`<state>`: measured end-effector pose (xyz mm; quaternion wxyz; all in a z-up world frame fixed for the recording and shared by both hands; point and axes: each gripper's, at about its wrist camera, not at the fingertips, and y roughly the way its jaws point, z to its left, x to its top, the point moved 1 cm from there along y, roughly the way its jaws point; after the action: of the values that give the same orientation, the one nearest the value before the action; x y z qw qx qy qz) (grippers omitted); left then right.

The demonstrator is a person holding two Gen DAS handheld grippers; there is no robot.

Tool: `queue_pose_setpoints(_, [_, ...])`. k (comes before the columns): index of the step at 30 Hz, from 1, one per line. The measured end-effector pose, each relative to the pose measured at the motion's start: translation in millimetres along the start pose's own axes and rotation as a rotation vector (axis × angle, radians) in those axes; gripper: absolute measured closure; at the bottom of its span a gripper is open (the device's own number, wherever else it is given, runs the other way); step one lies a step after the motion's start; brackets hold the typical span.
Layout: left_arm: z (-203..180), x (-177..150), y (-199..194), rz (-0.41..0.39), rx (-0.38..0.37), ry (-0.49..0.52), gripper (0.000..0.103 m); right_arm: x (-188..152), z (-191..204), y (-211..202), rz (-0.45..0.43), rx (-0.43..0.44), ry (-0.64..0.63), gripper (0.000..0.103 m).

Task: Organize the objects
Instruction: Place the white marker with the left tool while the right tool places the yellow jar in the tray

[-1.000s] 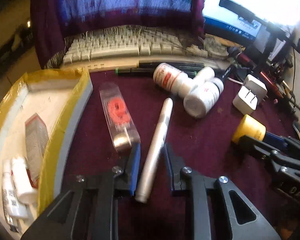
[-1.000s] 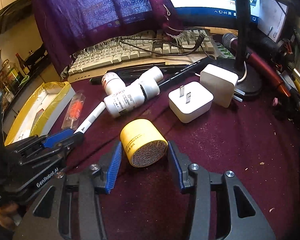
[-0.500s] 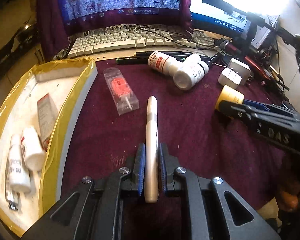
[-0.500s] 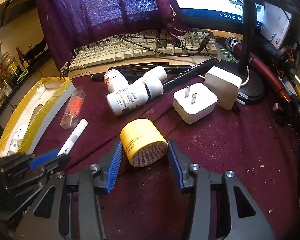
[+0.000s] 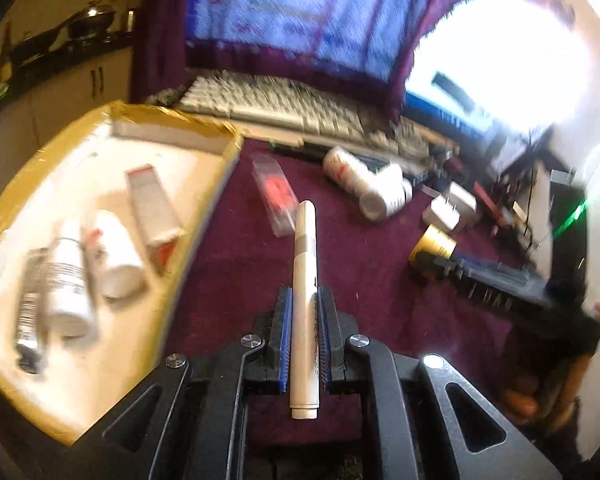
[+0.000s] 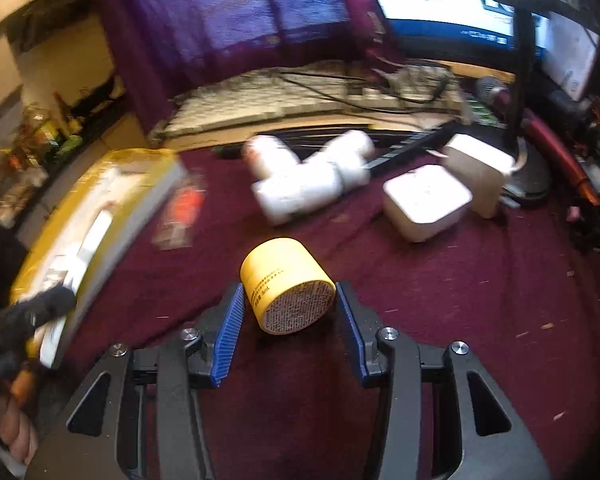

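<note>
My left gripper [image 5: 305,300] is shut on a white marker pen [image 5: 306,304] and holds it above the maroon cloth, just right of the yellow-edged tray [image 5: 216,184]. The tray holds white bottles [image 5: 114,256], a tube and a small carton [image 5: 152,208]. My right gripper [image 6: 290,300] is open, its blue pads either side of a yellow jar [image 6: 286,284] lying on the cloth; whether they touch it I cannot tell. The jar also shows in the left wrist view [image 5: 434,246].
On the cloth lie a clear packet with a red part [image 5: 276,196], two white pill bottles [image 6: 304,184], and two white chargers [image 6: 426,200]. A keyboard [image 6: 300,96], monitor, microphone stand [image 6: 524,176] and cables crowd the back and right.
My left gripper closed on the marker, lifted it off the cloth and swung left toward the tray. My right gripper stayed open around the yellow jar.
</note>
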<state>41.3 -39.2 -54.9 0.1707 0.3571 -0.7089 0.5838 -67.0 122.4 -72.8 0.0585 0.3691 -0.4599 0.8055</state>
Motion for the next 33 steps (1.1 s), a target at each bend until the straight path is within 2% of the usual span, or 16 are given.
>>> queue_pose_setpoints(4, [26,16,-27,-0.063,0.017,-0.04,0.093,0,36,-9,-0.018,0.086,-0.072,0.059])
queue_pose_setpoints(7, [59,27,-42,-0.094,0.076,-0.101,0.093,10,66,-10,-0.015,0.148,-0.123,0.059])
queue_pose_setpoints(10, [96,34,-47,-0.107,0.123,-0.172,0.093,19,94,-1,-0.006,0.173,-0.166,0.059])
queue_pose_setpoints(15, [142,42,-47,-0.123,0.175,-0.256,0.093,38,132,31,0.039,0.158,-0.22,0.059])
queue_pose_setpoints(18, [160,53,-38,-0.097,0.215,-0.28,0.093,53,147,51,0.057,0.137,-0.208,0.059])
queue_pose_setpoints(21, [175,66,-23,-0.067,0.221,-0.326,0.093,68,157,69,0.078,0.124,-0.193,0.059])
queue_pose_setpoints(28, [188,85,11,0.036,0.281,-0.293,0.093,83,171,110,0.109,0.013,-0.243,0.059])
queue_pose_setpoints(30, [186,85,20,0.062,0.281,-0.282,0.093,84,172,116,0.112,-0.003,-0.247,0.059])
queue_pose_setpoints(33, [179,84,24,0.081,0.321,-0.249,0.093,81,176,121,0.118,-0.01,-0.269,0.059])
